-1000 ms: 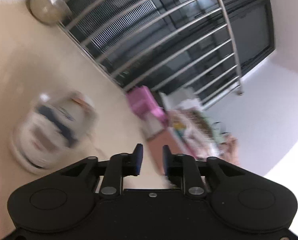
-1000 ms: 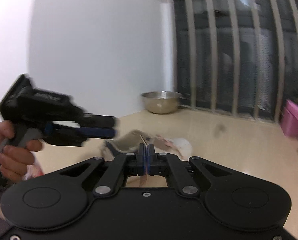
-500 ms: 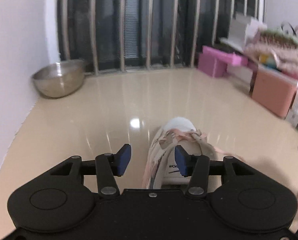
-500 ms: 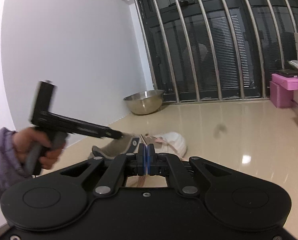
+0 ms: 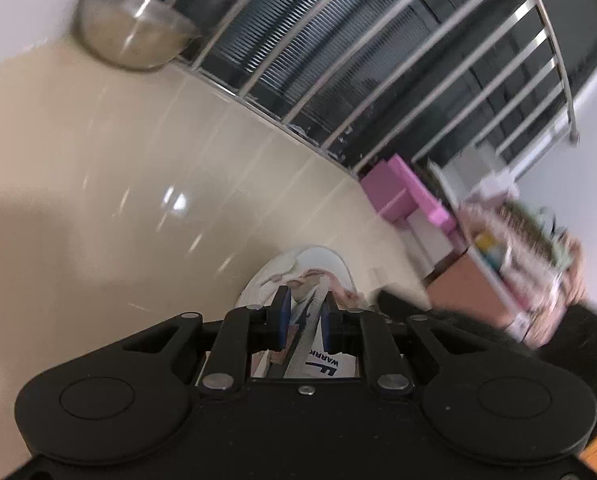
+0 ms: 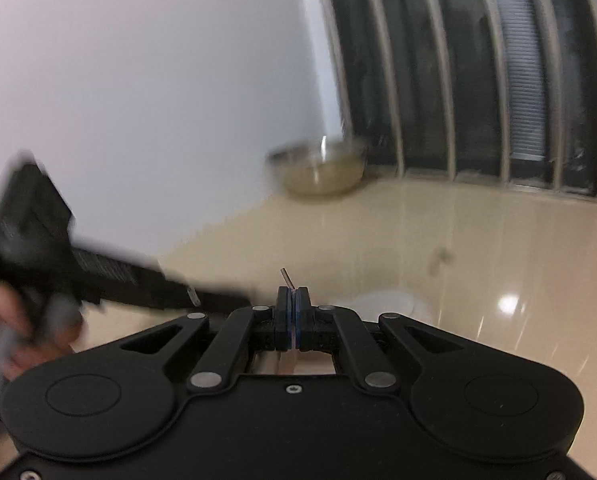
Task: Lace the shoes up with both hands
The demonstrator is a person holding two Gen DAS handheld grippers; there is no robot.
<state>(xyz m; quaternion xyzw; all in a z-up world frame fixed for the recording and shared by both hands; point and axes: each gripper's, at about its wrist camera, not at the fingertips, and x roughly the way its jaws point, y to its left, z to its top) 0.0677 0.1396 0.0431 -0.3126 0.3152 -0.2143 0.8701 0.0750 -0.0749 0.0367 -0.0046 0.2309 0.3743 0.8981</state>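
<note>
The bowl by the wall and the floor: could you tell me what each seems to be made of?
The bowl looks like stainless steel: grey, shiny, with bright streaks on its side, though blurred. The floor looks like polished tile or stone: cream, glossy, mirroring a lamp; which one is unclear.

The black gripper body hides most of the white lace-up shoe (image 5: 318,264); a motion-blurred black handheld gripper (image 6: 38,256) smears across the right view's left edge.
</note>
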